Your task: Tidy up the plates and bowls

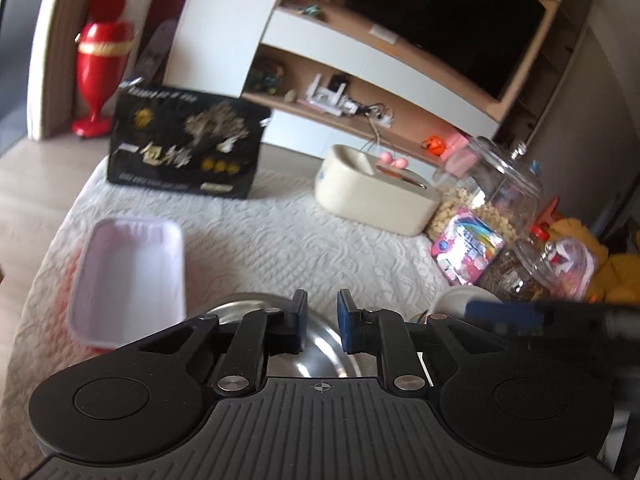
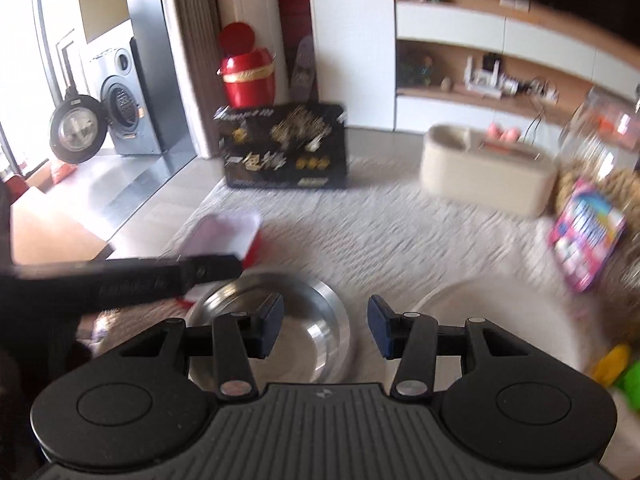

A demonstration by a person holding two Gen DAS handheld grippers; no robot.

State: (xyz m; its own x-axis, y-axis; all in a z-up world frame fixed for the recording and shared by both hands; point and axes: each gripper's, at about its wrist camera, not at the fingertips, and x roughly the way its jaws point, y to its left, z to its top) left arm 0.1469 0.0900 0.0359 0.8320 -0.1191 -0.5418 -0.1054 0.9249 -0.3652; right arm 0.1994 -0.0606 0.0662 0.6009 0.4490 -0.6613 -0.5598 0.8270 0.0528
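A shiny steel plate (image 1: 320, 352) lies on the white quilted table cloth (image 1: 260, 236), right under my left gripper (image 1: 322, 320). Its jaws stand a narrow gap apart with nothing between them, above the plate's middle. The steel plate also shows in the right wrist view (image 2: 316, 320), below my right gripper (image 2: 326, 326), which is open and empty. A white dish (image 2: 500, 320) lies to the right of the steel plate, blurred. A white rectangular container (image 1: 128, 276) with a red base stands to the left; it also shows in the right wrist view (image 2: 224, 232).
A black printed box (image 1: 188, 148) and a cream tissue holder (image 1: 372, 192) stand at the table's far side. Glass snack jars (image 1: 488, 196) and a pink packet (image 1: 466, 250) crowd the right side. The left gripper's arm (image 2: 120, 280) crosses the right view.
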